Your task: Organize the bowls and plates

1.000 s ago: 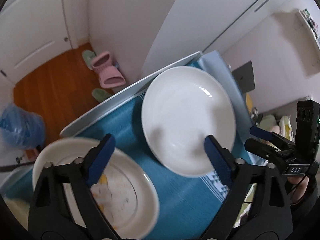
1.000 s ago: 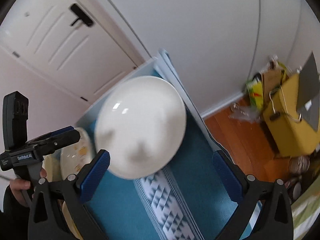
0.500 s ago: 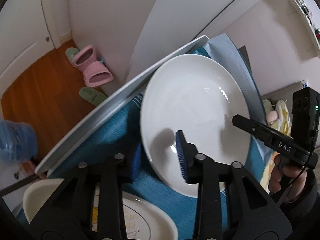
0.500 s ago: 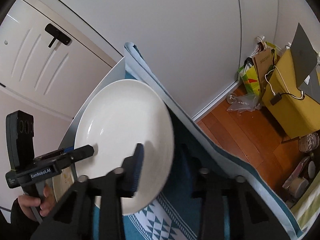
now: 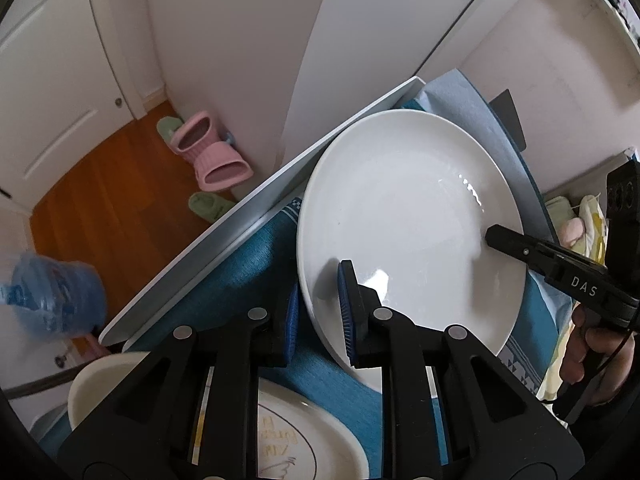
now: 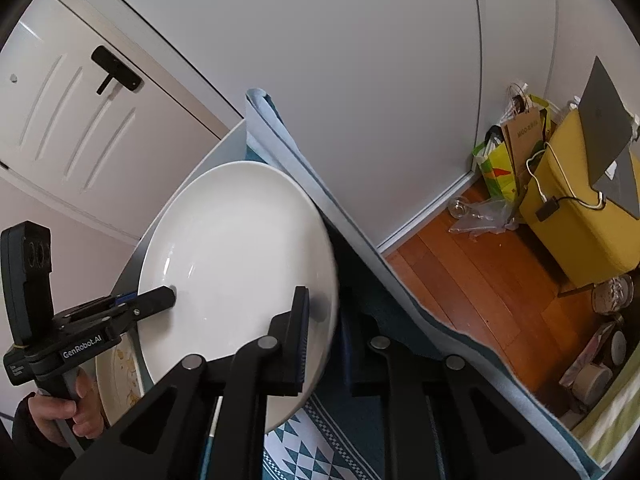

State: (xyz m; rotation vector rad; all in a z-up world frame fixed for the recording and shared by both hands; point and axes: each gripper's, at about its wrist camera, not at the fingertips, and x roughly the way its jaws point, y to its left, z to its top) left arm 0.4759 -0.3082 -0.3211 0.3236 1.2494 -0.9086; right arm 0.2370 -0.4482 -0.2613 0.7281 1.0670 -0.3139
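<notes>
The near rim of a wide, shallow, glossy white ceramic bowl (image 5: 408, 232) is clamped between the blue ribbed pads of the left gripper (image 5: 318, 312), whose jaws have just been closing. The opposite rim is pinched in the same manner by the right gripper (image 6: 322, 332), its jaws likewise just closed, one pad inside the bowl and one beneath it. The bowl is thus held from both sides, its open face tilted up toward the left gripper.

Under the fingers a teal woven cloth (image 5: 248, 264) with a white geometric border is spread over a white tabletop (image 5: 224, 224). Below the left fingers, a cream plate with a printed centre (image 5: 304, 436) is seen on the cloth. Beyond the table, an orange wooden floor (image 5: 104, 196), pink ribbed slippers (image 5: 212, 156) and white panelled doors (image 6: 72, 112) are visible.
</notes>
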